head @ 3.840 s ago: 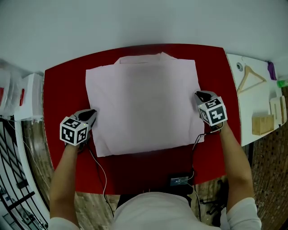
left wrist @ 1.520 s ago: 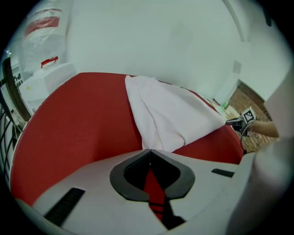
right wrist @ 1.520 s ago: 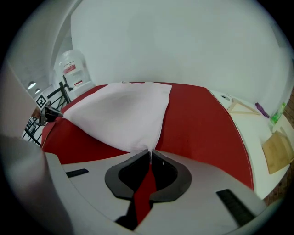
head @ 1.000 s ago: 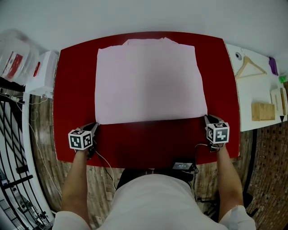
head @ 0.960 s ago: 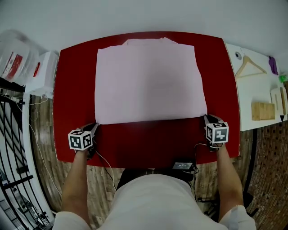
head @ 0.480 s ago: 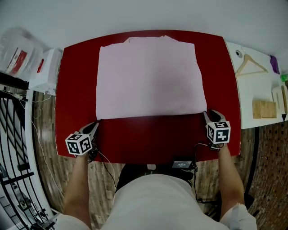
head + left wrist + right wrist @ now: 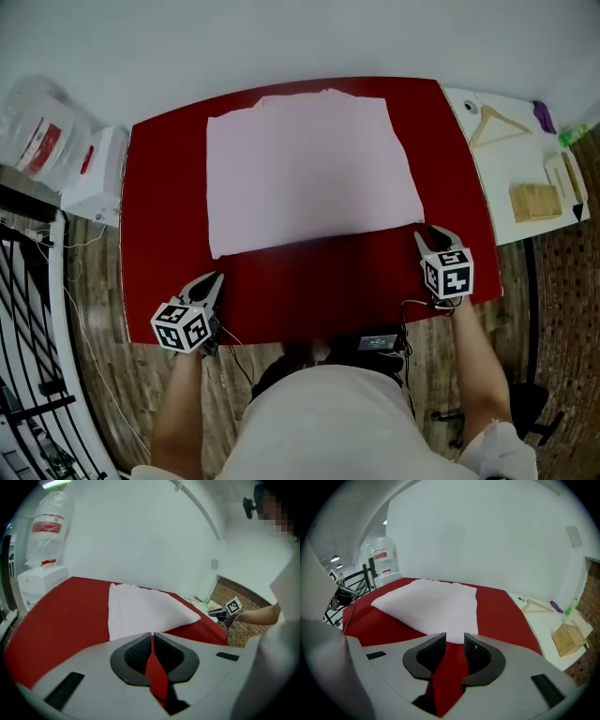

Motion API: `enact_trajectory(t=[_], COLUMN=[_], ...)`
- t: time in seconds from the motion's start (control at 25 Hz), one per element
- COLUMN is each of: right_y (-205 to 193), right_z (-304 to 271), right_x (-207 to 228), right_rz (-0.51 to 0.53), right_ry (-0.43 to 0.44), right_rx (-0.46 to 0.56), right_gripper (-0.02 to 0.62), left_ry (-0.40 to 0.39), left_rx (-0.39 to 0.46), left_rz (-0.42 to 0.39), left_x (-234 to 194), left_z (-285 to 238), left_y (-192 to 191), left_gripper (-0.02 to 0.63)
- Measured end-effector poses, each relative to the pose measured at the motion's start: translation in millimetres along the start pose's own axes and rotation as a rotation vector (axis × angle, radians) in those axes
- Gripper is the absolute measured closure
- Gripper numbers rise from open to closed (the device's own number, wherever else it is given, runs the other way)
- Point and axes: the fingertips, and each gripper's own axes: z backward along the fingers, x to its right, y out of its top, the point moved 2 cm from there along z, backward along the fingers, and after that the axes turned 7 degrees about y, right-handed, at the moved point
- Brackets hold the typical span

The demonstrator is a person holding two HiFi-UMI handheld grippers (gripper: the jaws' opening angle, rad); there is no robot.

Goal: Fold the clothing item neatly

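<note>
A pale pink garment (image 7: pixel 309 169) lies flat, folded into a rectangle, on the far half of the red table (image 7: pixel 328 281). My left gripper (image 7: pixel 210 284) hovers near the table's front-left edge, well back from the garment's near-left corner; its jaws are shut with nothing in them (image 7: pixel 152 633). My right gripper (image 7: pixel 429 234) sits just short of the near-right corner. Its jaws have just been opening and stand apart (image 7: pixel 455 637), with only red table showing between them. The garment (image 7: pixel 436 604) begins just beyond the tips.
A white side table (image 7: pixel 487 164) at the right carries a wooden hanger (image 7: pixel 492 122) and a wooden block (image 7: pixel 534 200). A white box (image 7: pixel 94 173) and a plastic bag (image 7: pixel 37 122) stand at the left. A small black device (image 7: pixel 378 340) with cables hangs at the front edge.
Both grippers have lifted off the garment's near corners. The left has drawn back toward the table's front edge. The right jaws have opened and let the corner go.
</note>
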Motion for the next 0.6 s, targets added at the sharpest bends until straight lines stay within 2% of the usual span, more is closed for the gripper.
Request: enact_trajectory(t=[0.24, 0.48, 0.6], right_y=[-16, -30, -36], right_z=[30, 58, 73], right_x=[-46, -82, -101], right_rz=[-0.014, -0.03, -0.036], right_ry=[-0.04, -0.081, -0.076], right_rx=[-0.002, 0.015, 0.019], right_gripper=[0.497, 0.497, 0.497], left_ry=[-0.111, -0.17, -0.195], left_rx=[-0.006, 0.008, 0.013], left_rz=[-0.053, -0.054, -0.056], left_x=[18, 20, 27], left_z=[21, 45, 62], left_y=[-18, -33, -40], left_gripper=[0.594, 0.594, 0.594])
